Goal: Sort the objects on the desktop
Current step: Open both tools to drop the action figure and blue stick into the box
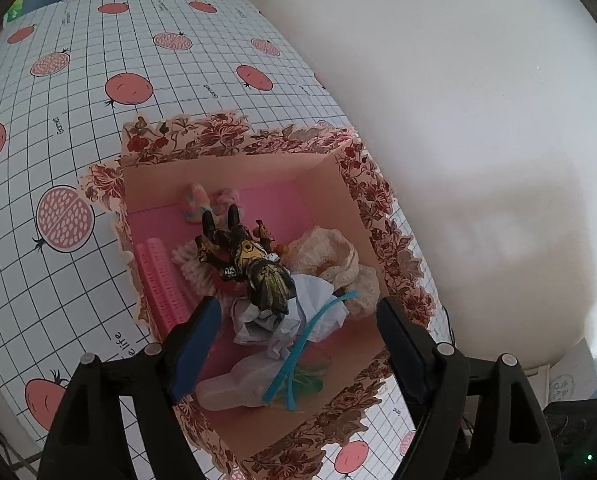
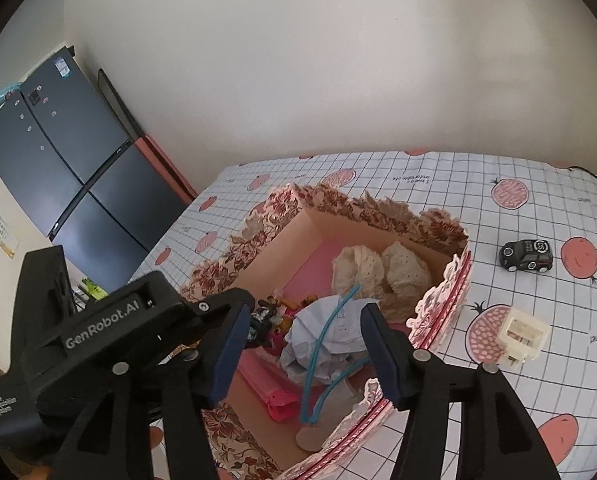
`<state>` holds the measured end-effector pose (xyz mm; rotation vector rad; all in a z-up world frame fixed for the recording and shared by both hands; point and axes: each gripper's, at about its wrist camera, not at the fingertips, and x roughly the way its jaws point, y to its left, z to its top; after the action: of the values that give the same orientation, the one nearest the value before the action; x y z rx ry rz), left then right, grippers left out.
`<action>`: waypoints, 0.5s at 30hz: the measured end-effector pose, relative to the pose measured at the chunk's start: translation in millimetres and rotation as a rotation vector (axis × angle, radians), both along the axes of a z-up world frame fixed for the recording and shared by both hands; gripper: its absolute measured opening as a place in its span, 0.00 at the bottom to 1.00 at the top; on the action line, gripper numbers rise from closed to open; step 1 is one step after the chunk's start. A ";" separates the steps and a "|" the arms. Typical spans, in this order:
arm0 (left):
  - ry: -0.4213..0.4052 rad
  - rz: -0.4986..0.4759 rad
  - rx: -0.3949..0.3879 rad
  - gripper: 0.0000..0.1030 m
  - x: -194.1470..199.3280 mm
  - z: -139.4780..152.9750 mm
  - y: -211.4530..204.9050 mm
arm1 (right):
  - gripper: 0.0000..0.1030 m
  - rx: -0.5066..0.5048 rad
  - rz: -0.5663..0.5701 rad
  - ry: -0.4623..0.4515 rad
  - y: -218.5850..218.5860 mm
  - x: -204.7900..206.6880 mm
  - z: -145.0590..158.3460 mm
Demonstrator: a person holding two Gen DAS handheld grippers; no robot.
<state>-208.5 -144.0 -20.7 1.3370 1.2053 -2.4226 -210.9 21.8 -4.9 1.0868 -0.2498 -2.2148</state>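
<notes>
A floral-edged cardboard box with a pink floor stands on the checked tablecloth. Inside lie a black and gold figure toy, crumpled white paper, a blue strip, a pink ridged piece, cream lace cloth, pastel socks and a whitish bottle. My left gripper hangs open over the box, its fingers either side of the paper and touching nothing. My right gripper is open too, above the paper and blue strip in the box.
A small black toy car and a cream plastic block sit on the tablecloth right of the box. The left tool's black housing crowds the right wrist view. A dark fridge stands beyond the table's left edge; a white wall lies behind.
</notes>
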 end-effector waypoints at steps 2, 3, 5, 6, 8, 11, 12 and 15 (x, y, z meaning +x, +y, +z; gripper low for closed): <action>-0.003 -0.001 -0.010 0.79 -1.4 0.7 0.6 | 0.63 0.004 -0.009 0.004 2.0 0.1 1.7; -0.004 -0.002 -0.011 0.79 -1.7 0.8 0.8 | 0.65 0.007 -0.013 0.005 3.4 -0.5 2.5; -0.004 -0.002 -0.013 0.81 -1.3 1.2 1.5 | 0.68 0.009 -0.023 0.007 6.4 -1.5 3.4; -0.004 0.000 -0.019 0.83 -1.2 2.1 1.7 | 0.70 0.007 -0.032 0.006 8.6 -2.6 4.0; 0.000 0.005 -0.031 0.89 0.1 4.6 1.7 | 0.72 0.005 -0.045 -0.001 10.8 -3.7 3.6; 0.007 0.011 -0.026 0.90 1.2 6.4 1.1 | 0.77 0.005 -0.052 -0.013 11.1 -5.2 2.3; 0.008 0.013 -0.025 0.90 1.4 6.3 0.9 | 0.78 0.008 -0.053 -0.013 10.6 -5.3 1.7; 0.007 0.025 -0.034 0.90 1.9 6.2 0.6 | 0.81 0.017 -0.054 -0.010 10.1 -5.4 2.0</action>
<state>-206.6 -143.4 -14.4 1.2972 1.1699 -2.4214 -216.2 31.9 -2.9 1.1121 -0.2681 -2.2641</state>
